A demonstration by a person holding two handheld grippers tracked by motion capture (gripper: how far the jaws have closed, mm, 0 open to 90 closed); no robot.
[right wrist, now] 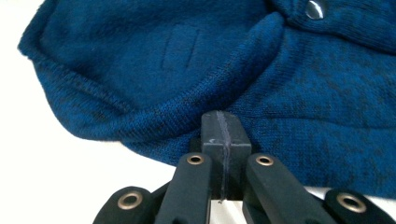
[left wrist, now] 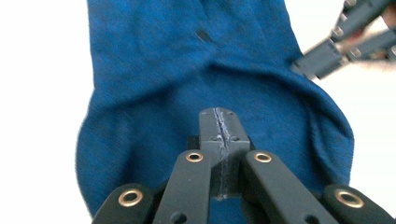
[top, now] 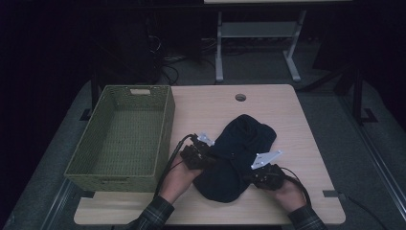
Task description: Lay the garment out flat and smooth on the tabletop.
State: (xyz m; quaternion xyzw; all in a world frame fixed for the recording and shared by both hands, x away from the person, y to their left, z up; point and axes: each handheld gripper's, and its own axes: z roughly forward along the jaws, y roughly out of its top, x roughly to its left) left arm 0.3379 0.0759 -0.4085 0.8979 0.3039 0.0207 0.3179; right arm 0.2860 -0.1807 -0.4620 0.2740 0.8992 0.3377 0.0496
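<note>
The room past the table (top: 287, 110) is dark, hard to read beyond a desk frame (top: 258, 33) at 12 o'clock. On the pale wood a green basket (top: 122, 167) stands at 9 o'clock. The blue knit sweater (top: 237, 153) lies bunched at the centre, a button (right wrist: 314, 8) showing. My left gripper (top: 210, 155) and right gripper (top: 249, 173) flank it, jaws pressed together, nothing between them

Dim room, grey carpet floor (top: 335, 120), white desk frame (top: 258, 33) behind pale wooden table (top: 268, 103)
</note>
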